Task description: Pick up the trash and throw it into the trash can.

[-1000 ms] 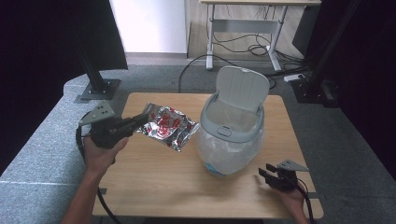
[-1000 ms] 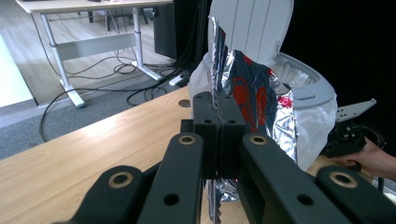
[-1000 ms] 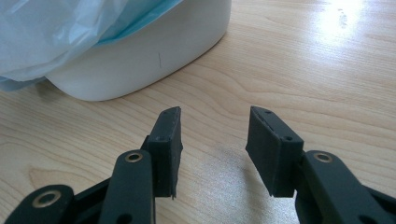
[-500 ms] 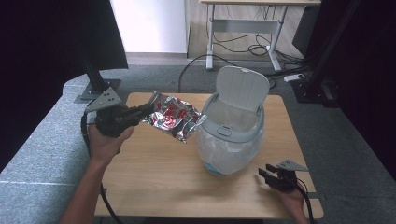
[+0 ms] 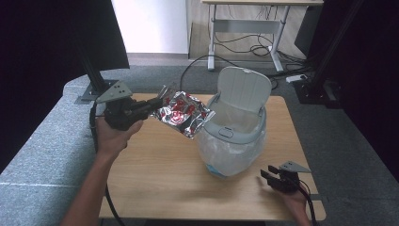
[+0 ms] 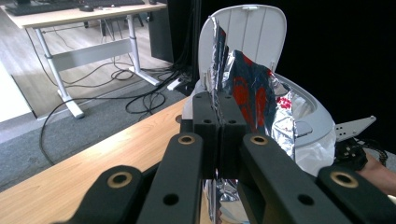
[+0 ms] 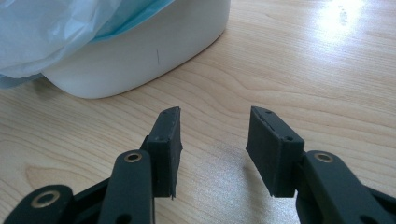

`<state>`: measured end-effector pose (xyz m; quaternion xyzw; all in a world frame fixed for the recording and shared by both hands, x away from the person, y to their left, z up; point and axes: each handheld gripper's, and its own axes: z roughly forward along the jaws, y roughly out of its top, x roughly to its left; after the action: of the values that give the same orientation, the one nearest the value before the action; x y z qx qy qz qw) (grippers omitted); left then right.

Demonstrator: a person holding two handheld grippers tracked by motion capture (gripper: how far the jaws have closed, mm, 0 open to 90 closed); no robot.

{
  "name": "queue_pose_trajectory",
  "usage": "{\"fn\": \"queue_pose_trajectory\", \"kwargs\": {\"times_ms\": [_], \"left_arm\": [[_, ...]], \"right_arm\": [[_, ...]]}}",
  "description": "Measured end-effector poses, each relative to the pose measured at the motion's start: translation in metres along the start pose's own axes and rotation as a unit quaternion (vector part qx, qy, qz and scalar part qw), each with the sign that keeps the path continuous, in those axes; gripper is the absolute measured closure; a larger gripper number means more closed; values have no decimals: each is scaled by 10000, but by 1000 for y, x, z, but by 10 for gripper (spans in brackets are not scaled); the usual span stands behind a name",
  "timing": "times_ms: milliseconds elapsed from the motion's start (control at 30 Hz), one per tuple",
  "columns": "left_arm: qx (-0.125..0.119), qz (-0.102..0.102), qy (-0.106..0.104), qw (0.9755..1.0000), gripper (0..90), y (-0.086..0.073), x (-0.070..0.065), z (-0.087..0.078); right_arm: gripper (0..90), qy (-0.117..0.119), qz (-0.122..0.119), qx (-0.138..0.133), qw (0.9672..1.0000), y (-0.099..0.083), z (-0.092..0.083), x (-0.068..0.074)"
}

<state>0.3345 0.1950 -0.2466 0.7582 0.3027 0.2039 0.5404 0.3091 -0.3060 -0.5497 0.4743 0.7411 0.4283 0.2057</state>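
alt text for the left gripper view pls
The left gripper has its black jaws shut on the edge of a crinkled silver and red foil wrapper, held up in front of a white bin with its lid open.

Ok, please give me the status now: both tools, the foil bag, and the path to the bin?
Left tool shut on foil bag, held above table beside open bin. Right tool open, empty, low over the table. Lid up, nothing blocking the bin mouth.

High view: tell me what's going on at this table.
A person's left gripper is shut on a crinkled silver foil wrapper with red print, holding it in the air beside the white lidded waste bin with a plastic liner, whose lid stands open. The right gripper rests open on the wooden table, holding nothing.
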Motion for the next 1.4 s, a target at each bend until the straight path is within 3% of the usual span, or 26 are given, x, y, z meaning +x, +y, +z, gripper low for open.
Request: {"fn": "queue_pose_trajectory", "kwargs": {"times_ms": [600, 1400], "left_arm": [[18, 35, -5, 10000, 886, 12, -2, 11], [102, 61, 18, 9999, 884, 28, 0, 40]], "right_arm": [[537, 4, 5, 8, 10000, 0, 1, 0], [535, 6, 33, 27, 10000, -1, 0, -1]]}}
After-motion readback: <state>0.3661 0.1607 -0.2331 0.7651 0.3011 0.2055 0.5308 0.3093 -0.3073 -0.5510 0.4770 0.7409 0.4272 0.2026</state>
